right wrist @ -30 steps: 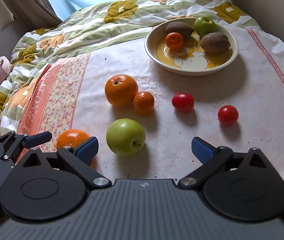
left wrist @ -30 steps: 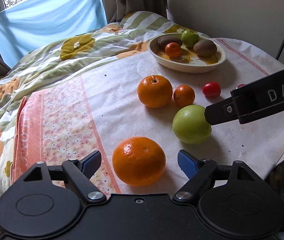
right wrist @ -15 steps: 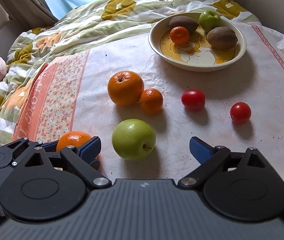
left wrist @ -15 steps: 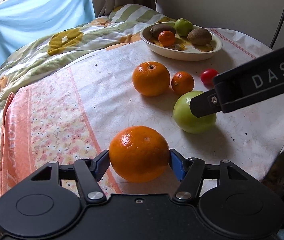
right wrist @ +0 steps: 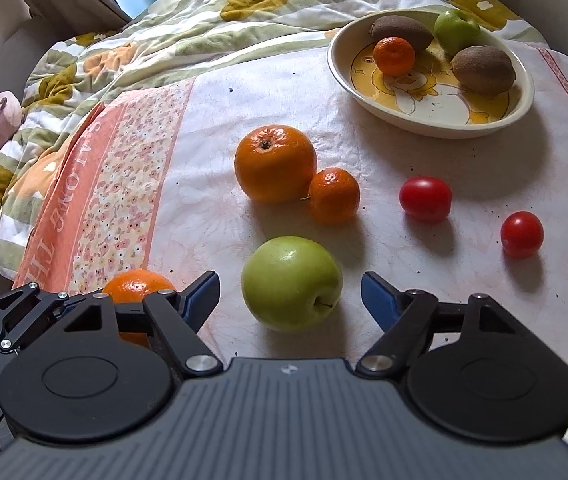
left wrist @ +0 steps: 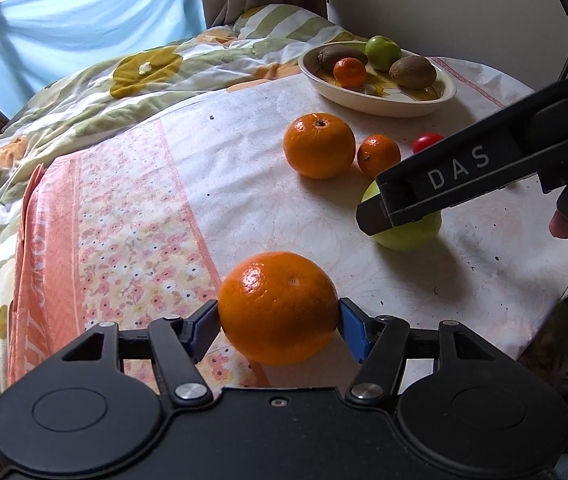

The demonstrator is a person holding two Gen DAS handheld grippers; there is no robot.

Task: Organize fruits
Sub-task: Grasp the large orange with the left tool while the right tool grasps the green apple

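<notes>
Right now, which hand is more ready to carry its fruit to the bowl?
Left. The left gripper already pinches the big orange. The right gripper is closing around the green apple without touching it yet.

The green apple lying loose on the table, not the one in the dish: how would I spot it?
Start at the cream dish at the table's far side, then come nearer past the big orange. The green apple lies there between the right gripper's closing blue fingers. It is the only green fruit outside the dish.
</notes>
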